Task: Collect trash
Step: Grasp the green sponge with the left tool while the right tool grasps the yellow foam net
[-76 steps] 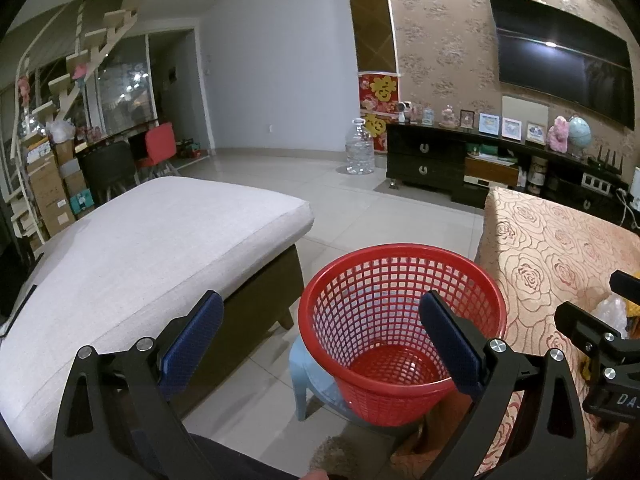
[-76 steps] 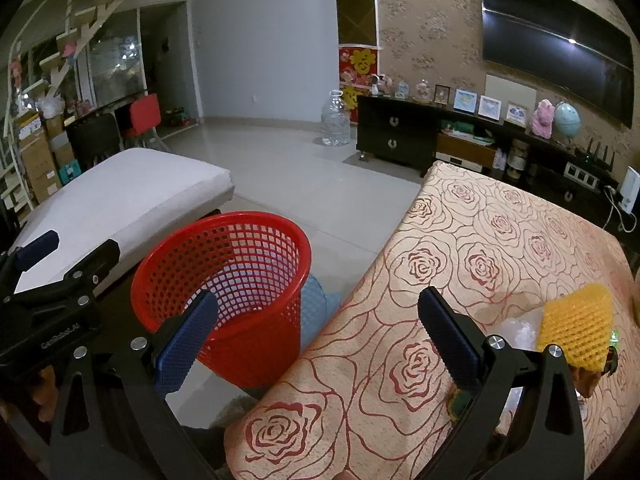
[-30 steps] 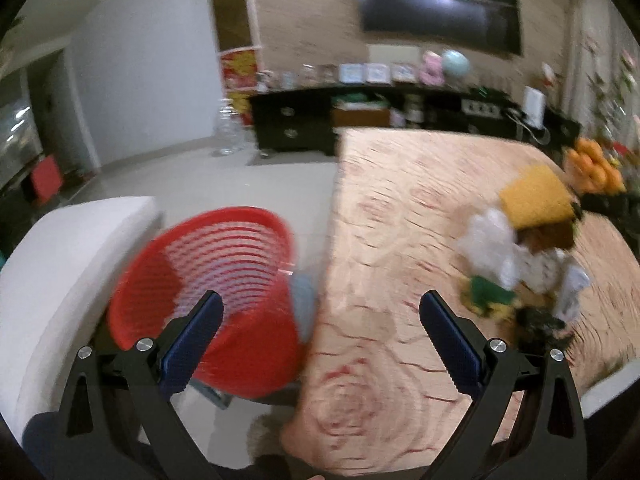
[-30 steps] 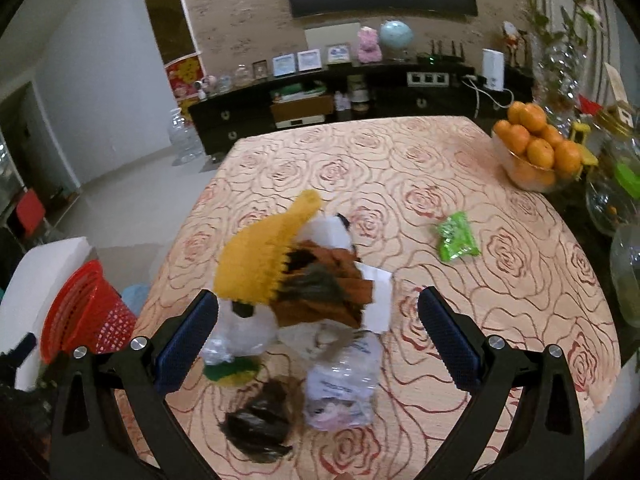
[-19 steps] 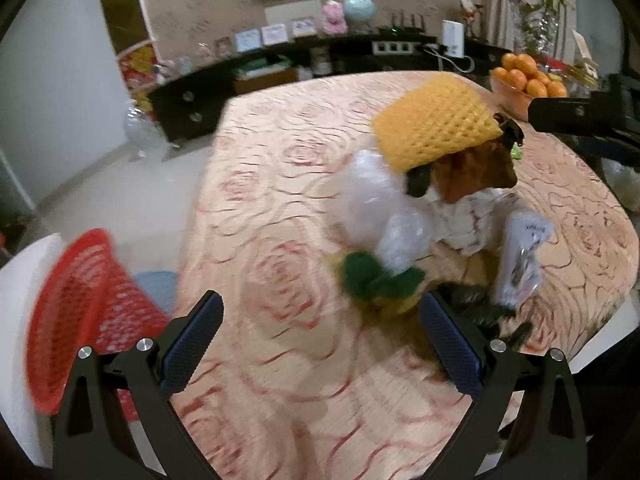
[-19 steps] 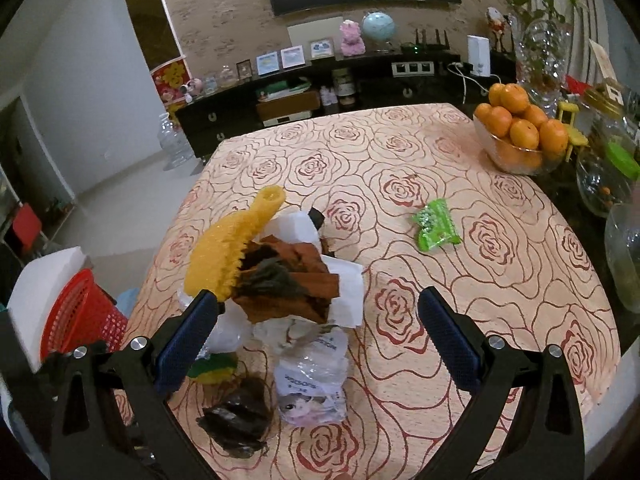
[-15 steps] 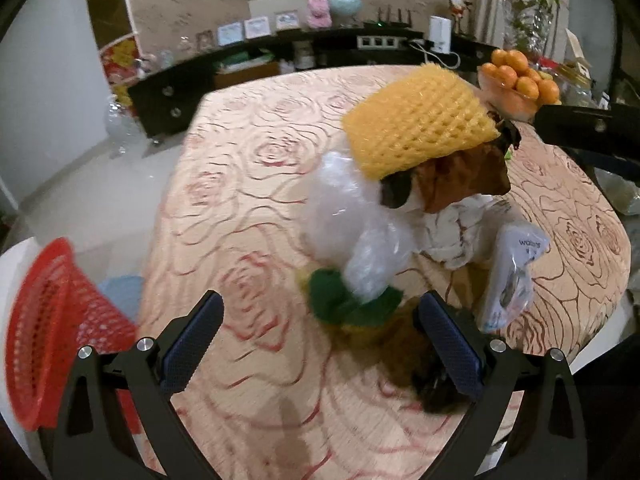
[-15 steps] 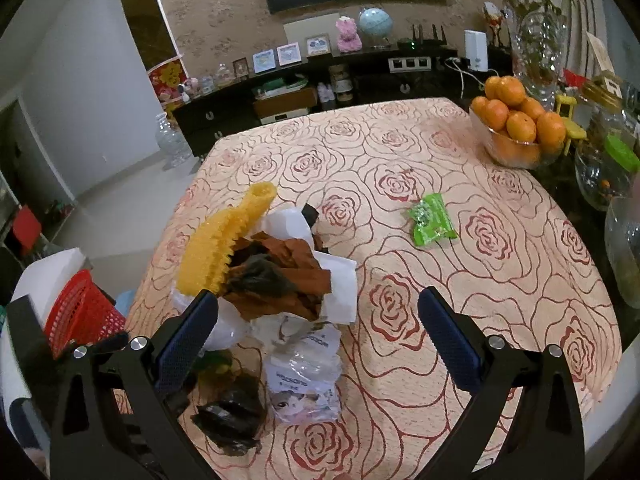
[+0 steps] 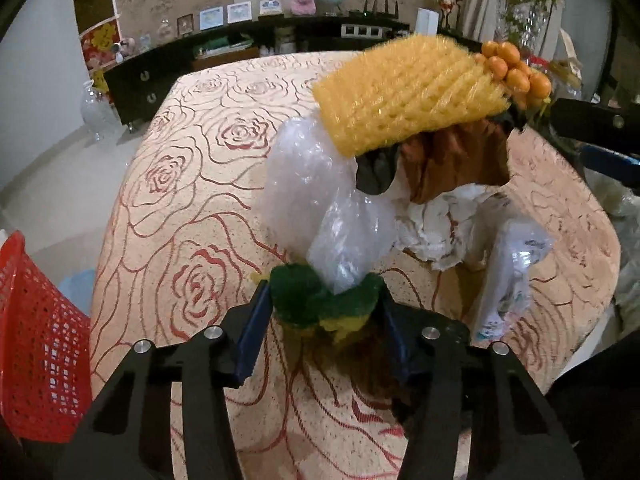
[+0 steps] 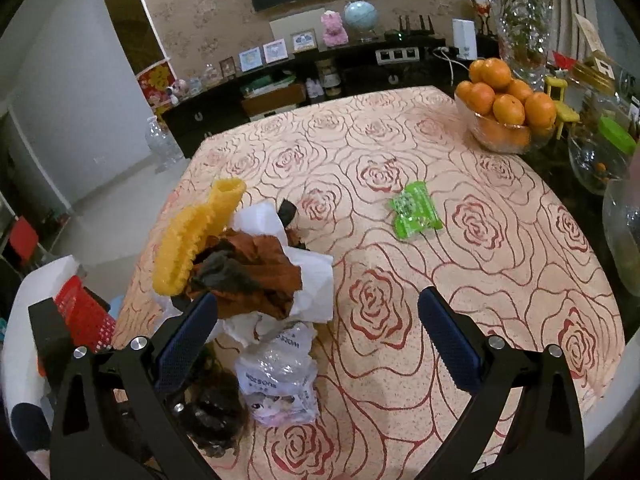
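A pile of trash lies on the rose-patterned table (image 10: 500, 264): a yellow foam net (image 9: 404, 92), a clear plastic bag (image 9: 320, 200), brown crumpled paper (image 10: 260, 268), white tissue (image 9: 436, 224), a printed plastic wrapper (image 10: 280, 376) and a black scrap (image 10: 216, 412). At the pile's near edge sits a green and yellow sponge (image 9: 296, 298). My left gripper (image 9: 322, 296) is closing on it, and both blue pads touch its sides. My right gripper (image 10: 318, 300) hangs open above the table just right of the pile, holding nothing. A green packet (image 10: 414, 212) lies apart, farther back.
The red mesh basket (image 9: 36, 352) stands on the floor beside the table's left edge. A glass bowl of oranges (image 10: 504, 120) and glass vases (image 10: 624, 232) crowd the right side. A dark cabinet (image 10: 280, 92) runs along the far wall.
My left gripper swung from the basket to the trash pile, dropped toward the table and brought its jaws in around the green sponge. The right gripper drifted slightly nearer the pile.
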### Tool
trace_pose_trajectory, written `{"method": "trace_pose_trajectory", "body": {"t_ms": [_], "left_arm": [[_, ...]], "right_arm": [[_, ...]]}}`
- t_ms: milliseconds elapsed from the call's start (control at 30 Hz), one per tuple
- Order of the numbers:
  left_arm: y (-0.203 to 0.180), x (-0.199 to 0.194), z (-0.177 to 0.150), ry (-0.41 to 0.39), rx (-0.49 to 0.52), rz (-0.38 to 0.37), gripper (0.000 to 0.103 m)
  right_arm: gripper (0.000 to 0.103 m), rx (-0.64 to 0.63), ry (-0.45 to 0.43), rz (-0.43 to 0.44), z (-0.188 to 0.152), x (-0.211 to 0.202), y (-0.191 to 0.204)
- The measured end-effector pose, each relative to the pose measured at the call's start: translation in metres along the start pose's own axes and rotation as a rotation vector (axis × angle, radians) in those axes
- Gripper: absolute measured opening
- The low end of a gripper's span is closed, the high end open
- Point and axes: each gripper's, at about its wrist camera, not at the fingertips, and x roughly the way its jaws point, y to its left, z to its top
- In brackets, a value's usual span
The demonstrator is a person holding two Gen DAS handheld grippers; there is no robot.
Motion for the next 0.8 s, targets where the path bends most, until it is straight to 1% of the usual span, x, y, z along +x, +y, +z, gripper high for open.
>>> {"method": "trace_pose_trajectory", "body": {"t_ms": [100, 200, 333, 433, 500, 567, 700, 800], "left_arm": [[0.003, -0.019, -0.002, -0.029, -0.001, 0.002, 0.049], [0.013, -0.045, -0.005, -0.075, -0.012, 0.008, 0.049], [0.034, -0.073, -0.005, -0.121, -0.060, 0.009, 0.049], [0.048, -0.084, -0.005, -0.143, -0.097, 0.015, 0.049], [0.054, -0.087, -0.005, -0.147, -0.115, 0.024, 0.049], [0.059, -0.089, -0.006, -0.146, -0.125, 0.031, 0.049], [0.066, -0.093, -0.009, -0.153, -0.124, 0.066, 0.049], [0.069, -0.098, -0.008, -0.160, -0.125, 0.084, 0.049]], "right_arm": [[0.097, -0.027, -0.037, 0.014, 0.006, -0.006, 0.009], [0.097, -0.074, -0.075, 0.023, 0.013, -0.010, 0.025], [0.097, -0.166, -0.102, 0.041, 0.022, -0.008, 0.054], [0.097, -0.284, -0.111, 0.046, 0.033, 0.003, 0.085], [0.097, -0.364, -0.094, 0.046, 0.037, 0.015, 0.102], [0.097, -0.431, -0.055, 0.034, 0.037, 0.030, 0.114], [0.096, -0.513, 0.020, -0.001, 0.026, 0.058, 0.130], [0.078, -0.547, 0.073, -0.045, 0.019, 0.073, 0.133]]}}
